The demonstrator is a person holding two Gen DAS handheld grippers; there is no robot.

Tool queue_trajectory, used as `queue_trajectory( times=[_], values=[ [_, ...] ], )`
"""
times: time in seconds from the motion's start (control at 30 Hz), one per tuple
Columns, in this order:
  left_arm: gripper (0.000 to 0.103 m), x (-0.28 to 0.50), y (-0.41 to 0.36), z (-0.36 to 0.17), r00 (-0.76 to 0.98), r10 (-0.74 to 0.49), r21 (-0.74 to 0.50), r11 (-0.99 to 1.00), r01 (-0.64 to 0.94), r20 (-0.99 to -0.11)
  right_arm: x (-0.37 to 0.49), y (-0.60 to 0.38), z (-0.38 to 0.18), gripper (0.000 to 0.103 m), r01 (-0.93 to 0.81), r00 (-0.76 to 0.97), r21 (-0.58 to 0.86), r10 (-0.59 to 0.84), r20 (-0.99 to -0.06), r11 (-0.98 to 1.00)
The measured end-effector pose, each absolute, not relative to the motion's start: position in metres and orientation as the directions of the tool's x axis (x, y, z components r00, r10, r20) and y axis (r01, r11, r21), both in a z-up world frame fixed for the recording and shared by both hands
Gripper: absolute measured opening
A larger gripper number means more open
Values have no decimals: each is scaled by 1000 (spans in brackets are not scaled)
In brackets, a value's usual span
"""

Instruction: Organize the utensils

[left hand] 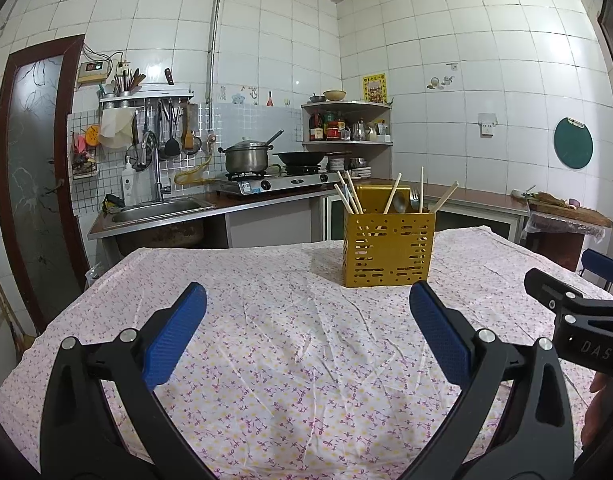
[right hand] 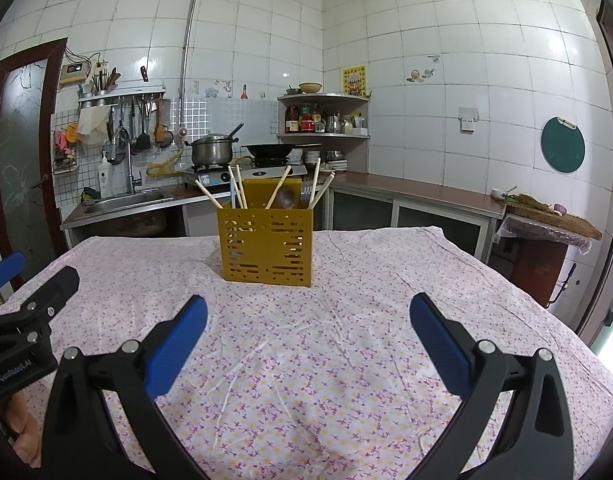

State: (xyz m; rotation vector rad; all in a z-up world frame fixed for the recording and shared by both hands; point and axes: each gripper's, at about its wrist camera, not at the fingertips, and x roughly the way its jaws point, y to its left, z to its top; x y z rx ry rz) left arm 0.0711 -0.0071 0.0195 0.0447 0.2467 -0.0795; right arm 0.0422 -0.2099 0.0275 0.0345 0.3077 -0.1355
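Note:
A yellow perforated utensil holder [left hand: 388, 250] [right hand: 266, 246] stands upright on the floral tablecloth [left hand: 290, 332] [right hand: 330, 332]. Chopsticks [left hand: 348, 198] [right hand: 237, 187], a metal spoon [left hand: 399, 202] [right hand: 285, 197] and a fork [left hand: 414, 198] stick up out of it. My left gripper [left hand: 308, 304] hovers open over the cloth, short of the holder, with nothing between its blue pads. My right gripper [right hand: 308, 316] is likewise open and empty, the holder ahead and slightly left. Each gripper's black body shows at the other view's edge.
Behind the table runs a kitchen counter with a sink [left hand: 158, 208], a gas stove with a steel pot [left hand: 246, 156] and a wok [left hand: 300, 157]. A corner shelf [left hand: 346, 124] holds bottles. A wooden board [right hand: 546, 212] sits on a side stand at right.

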Motion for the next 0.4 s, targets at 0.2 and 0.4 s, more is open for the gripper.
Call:
queue_trajectory(
  times=[0.2,0.4],
  values=[
    [98,71,-8,19,966,-67,36,996,79,-249,43,-210,27,99,137,943,10,-128,-308,991],
    [98,73,-7,18,962,-74,32,996,85,-264,43,-210,26,99,133,943,9,-124,-309,991]
  ],
)
